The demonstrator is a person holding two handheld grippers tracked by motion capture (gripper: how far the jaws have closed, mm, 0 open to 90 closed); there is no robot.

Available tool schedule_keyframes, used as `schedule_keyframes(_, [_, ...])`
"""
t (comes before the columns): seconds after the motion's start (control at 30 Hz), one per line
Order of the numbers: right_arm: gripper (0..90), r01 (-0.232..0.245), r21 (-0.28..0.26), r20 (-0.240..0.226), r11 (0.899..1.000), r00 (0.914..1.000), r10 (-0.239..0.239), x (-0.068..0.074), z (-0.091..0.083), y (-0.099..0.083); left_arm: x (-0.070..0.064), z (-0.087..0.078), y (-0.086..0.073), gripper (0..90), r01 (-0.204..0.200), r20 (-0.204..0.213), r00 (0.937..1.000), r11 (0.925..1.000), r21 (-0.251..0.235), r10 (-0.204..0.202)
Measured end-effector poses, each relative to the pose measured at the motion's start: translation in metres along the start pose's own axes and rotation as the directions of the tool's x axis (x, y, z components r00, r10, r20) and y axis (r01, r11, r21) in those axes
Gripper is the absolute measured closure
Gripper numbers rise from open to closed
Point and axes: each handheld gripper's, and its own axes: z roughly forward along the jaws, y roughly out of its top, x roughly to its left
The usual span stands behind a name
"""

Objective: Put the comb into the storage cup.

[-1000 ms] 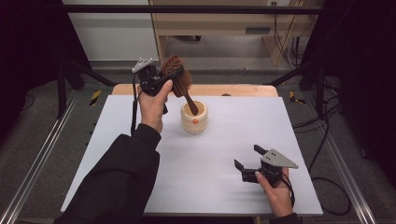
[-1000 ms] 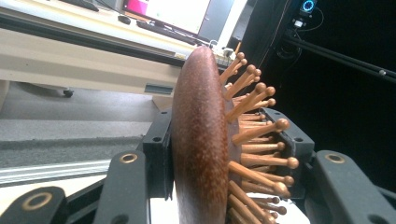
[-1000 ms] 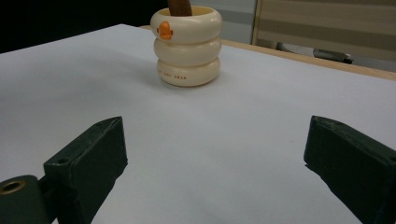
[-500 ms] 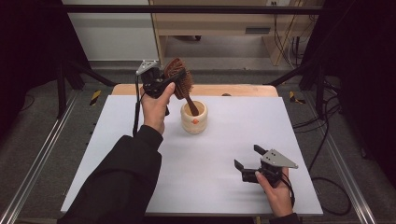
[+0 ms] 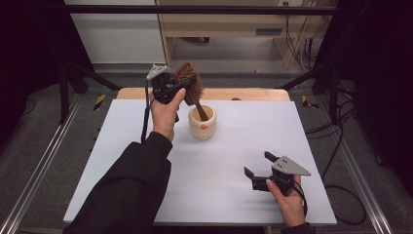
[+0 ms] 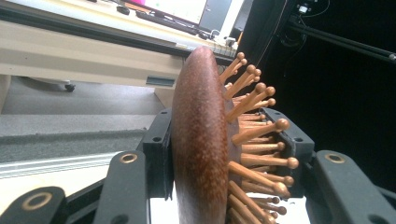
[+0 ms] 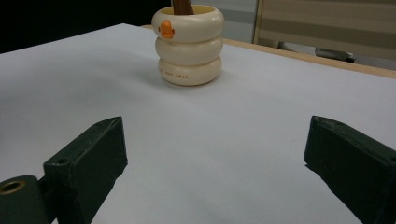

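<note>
Table [image 5: 122, 161] carries one cream ringed cup [image 5: 202, 123] near its far middle. Brush [image 5: 190, 87] handle stands slanted inside the cup, its head clamped by the left hand-held gripper [image 5: 178, 87] above. Right hand-held gripper [image 5: 258, 165] rests near the front edge, jaws wide apart, nothing between it and the cup.

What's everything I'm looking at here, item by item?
Hairbrush: one, reddish-brown wood with wooden pins, head clamped in the left gripper, handle down in the cup.
Cup: one, cream, ringed, orange mark on its side, toward the far middle of the table.
Table: one, white top with a wooden far edge.
Desk: one, light wood, behind the table.
Left gripper: one, black, raised above the cup.
Right gripper: one, black, open, low over the near right of the table.
</note>
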Motion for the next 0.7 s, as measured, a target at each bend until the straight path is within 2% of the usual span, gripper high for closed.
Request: schedule_keyframes(0.7, [6.0,0.001,0.0,-0.003,1.0,1.0,-0.001,0.0,0.0,0.0,0.002,0.005,-0.01,49.9,0.002,-0.004,1.0,0.9999,0.017,-0.002])
